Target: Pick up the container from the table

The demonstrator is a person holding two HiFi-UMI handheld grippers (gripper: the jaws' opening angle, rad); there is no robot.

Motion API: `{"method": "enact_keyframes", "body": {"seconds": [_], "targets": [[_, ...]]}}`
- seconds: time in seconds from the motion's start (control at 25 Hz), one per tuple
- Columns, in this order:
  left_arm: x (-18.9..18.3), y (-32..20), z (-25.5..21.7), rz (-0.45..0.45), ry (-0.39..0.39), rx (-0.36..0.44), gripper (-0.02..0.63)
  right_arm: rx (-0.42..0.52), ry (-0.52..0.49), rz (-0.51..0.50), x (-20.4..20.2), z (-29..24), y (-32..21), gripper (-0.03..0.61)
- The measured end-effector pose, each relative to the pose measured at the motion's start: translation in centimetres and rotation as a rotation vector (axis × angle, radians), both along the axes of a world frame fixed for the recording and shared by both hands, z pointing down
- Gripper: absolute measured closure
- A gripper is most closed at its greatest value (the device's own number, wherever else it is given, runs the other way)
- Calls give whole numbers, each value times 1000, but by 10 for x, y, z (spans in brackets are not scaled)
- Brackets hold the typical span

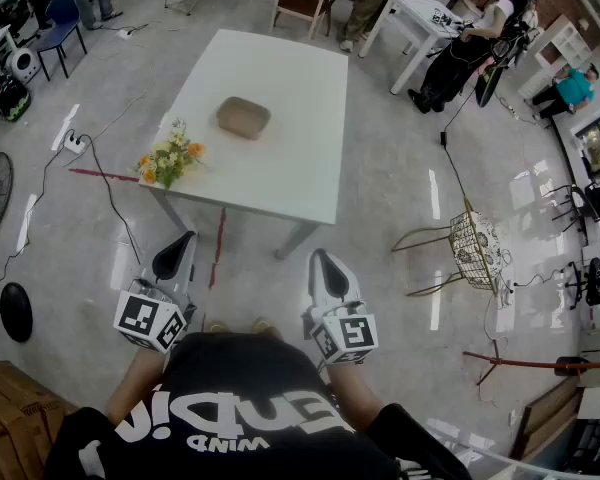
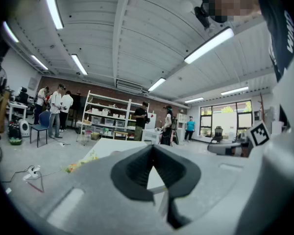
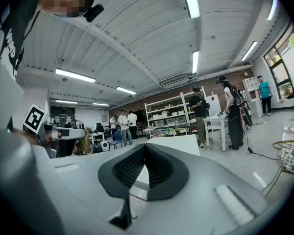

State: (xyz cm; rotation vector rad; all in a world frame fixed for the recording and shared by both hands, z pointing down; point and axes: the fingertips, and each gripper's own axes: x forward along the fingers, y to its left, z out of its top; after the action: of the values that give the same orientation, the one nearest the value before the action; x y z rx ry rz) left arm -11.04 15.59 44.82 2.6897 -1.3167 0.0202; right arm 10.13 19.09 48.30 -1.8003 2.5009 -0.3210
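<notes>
A shallow brown container (image 1: 243, 117) lies on the white table (image 1: 290, 158), toward its far left part. My left gripper (image 1: 176, 251) and right gripper (image 1: 325, 265) are held level in front of my chest, short of the table's near edge. Both are shut with nothing between the jaws. In the left gripper view the left gripper (image 2: 153, 148) has its dark pads meeting, with the table (image 2: 112, 147) beyond. The right gripper view shows the right gripper (image 3: 144, 148) closed the same way, the table (image 3: 179, 142) ahead.
A bunch of yellow and orange flowers (image 1: 170, 156) sits at the table's near left corner. A wire basket (image 1: 476, 245) stands on the floor to the right. Cables and a power strip (image 1: 74, 144) lie on the floor left. People stand by shelves (image 2: 108, 117) beyond the table.
</notes>
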Motion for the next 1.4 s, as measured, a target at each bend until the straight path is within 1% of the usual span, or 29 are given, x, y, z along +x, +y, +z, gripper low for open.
{"method": "enact_keyframes", "body": {"seconds": [0.16, 0.36, 0.64, 0.84, 1.0, 1.12, 1.24, 1.4], "targets": [[7, 3, 0, -3, -2, -4, 612, 16, -11, -7, 7, 0, 2, 578], [13, 2, 2, -12, -9, -16, 612, 1, -45, 1, 19, -1, 0, 578], [33, -13, 7, -42, -9, -15, 612, -24, -53, -10, 43, 12, -13, 578], [51, -30, 7, -59, -16, -1, 612, -25, -66, -25, 63, 16, -22, 578], [58, -49, -1, -69, 3, 15, 612, -20, -91, -19, 71, 17, -46, 578], [61, -68, -4, -60, 11, 25, 612, -6, -85, -29, 68, 15, -69, 578], [54, -92, -6, -55, 13, 30, 612, -3, -82, -35, 59, 10, -95, 578], [36, -135, -5, -43, 18, 24, 612, -28, -86, -23, 41, 10, -135, 578]]}}
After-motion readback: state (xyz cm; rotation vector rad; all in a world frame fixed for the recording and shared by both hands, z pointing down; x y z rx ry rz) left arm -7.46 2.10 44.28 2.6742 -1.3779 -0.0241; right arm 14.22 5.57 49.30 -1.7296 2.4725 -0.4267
